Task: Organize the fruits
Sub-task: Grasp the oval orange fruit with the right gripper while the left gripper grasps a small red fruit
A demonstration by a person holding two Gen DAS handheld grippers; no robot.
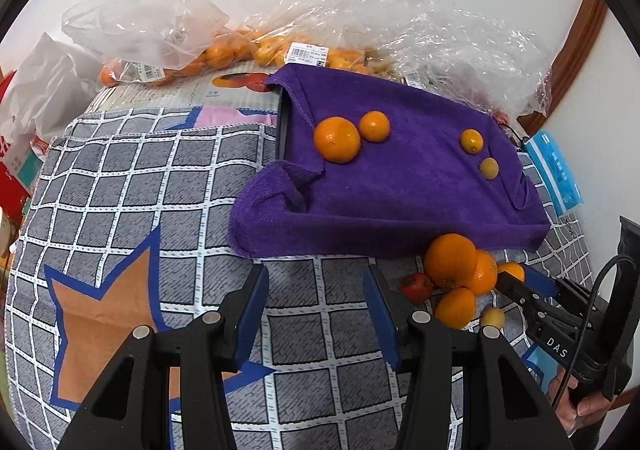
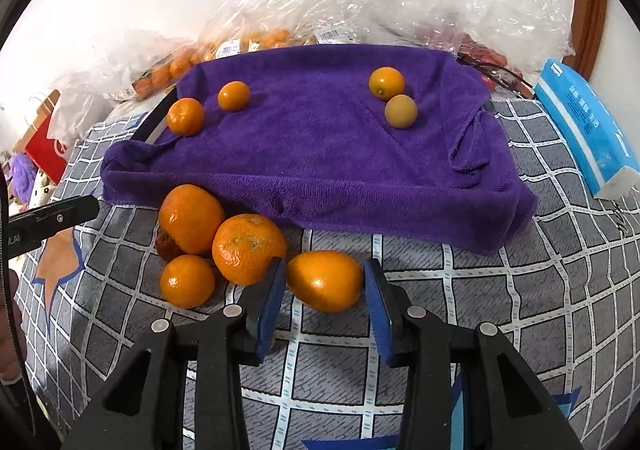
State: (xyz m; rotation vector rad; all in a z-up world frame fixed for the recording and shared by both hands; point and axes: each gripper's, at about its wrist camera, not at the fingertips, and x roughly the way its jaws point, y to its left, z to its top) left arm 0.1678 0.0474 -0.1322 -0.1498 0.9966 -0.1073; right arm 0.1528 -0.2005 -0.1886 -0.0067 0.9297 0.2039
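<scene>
The right gripper (image 2: 325,282) has its jaws set around an oval orange kumquat-like fruit (image 2: 325,281), the blue pads just beside its two ends; whether they press it I cannot tell. The left gripper (image 1: 316,300) hangs with jaws wide over the grey checked cloth (image 1: 160,186), nothing between them. Left of the oval fruit sit three round orange mandarins (image 2: 248,248) and one small red fruit (image 2: 167,246), huddled together. Farther back, the purple terry towel (image 2: 320,154) carries four fruits: two small mandarins (image 2: 185,116) on the left, one orange kumquat (image 2: 386,83) and one yellowish-green one (image 2: 401,111) on the right. Behind lie clear plastic bags of oranges (image 1: 218,50).
</scene>
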